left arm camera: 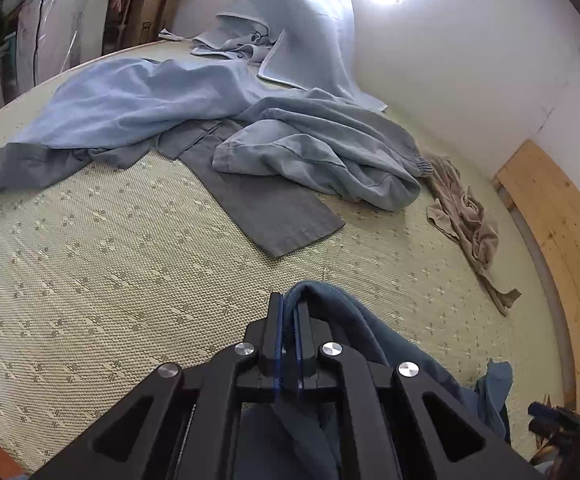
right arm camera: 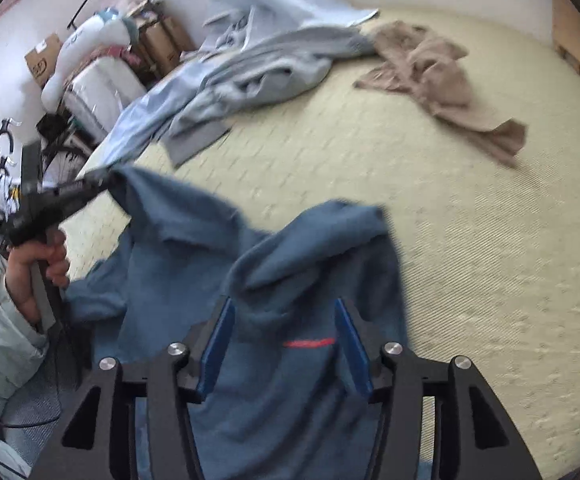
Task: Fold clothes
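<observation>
Blue top (right arm camera: 290, 280) hangs from the clamped left hand-held gripper (left arm camera: 288, 312) — right hand-held gripper (right arm camera: 286, 344), jaws apart, straddles its free edge.

Home bedroom: mat-covered bed (left arm camera: 130, 260), strewn clothes (left arm camera: 194, 96).

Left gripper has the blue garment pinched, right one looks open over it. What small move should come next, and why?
Probably close the right gripper on the blue garment. Its jaws stand open with cloth between them, while the left gripper is already shut on an edge. A second grip would let both hands spread the garment over the mat for folding.
</observation>
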{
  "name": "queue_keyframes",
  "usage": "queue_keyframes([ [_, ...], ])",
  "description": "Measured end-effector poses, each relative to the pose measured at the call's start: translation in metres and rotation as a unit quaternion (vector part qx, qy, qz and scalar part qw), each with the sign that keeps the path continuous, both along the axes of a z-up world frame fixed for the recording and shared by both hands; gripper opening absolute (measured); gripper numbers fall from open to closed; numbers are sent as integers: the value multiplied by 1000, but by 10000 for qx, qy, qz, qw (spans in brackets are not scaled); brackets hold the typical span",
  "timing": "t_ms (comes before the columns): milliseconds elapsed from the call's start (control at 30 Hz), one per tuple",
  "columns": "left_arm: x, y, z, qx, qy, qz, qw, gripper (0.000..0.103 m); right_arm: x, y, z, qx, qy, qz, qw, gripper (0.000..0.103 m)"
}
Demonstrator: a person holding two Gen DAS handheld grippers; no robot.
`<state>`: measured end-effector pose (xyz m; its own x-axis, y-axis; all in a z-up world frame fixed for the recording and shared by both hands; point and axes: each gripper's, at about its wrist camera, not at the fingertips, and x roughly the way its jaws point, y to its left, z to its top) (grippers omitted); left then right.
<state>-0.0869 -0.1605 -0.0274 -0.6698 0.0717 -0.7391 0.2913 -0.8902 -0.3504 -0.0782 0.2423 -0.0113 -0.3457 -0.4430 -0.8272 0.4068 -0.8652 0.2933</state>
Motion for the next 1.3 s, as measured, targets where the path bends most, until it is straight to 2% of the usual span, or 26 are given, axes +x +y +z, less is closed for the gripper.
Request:
queue_keyframes([
  [133,-2,4,-1,0,17,-69,10000,3,-15,3,-2,73,59,-172,9998,56],
  [467,-3,0,0,4,25,-92,10000,3,-68,-40,-3,850,131,642,9942,55],
  [600,-4,-2,0,48,12,-91,9999,3,-78,-59,-22,1349,-68,976,9860,52],
  [667,-4,-2,0,72,17,-101,9999,3,-77,-59,-28,1533,-69,994,9832,35],
  [700,-5,-2,0,84,19,-106,9999,3,-76,-59,-31,1624,-66,997,9816,21],
  [800,-6,0,1,101,39,-144,9998,3,-69,-55,-37,1788,-74,1018,9786,7],
  [933,-5,3,2,106,80,-170,9998,3,-55,-40,-33,1925,46,876,9774,5],
  [1133,-4,4,5,150,126,-182,9996,3,-18,-8,0,1696,136,474,9843,4],
  [1300,-4,7,7,178,171,-213,9995,3,11,2,0,1846,-74,702,9803,5],
])
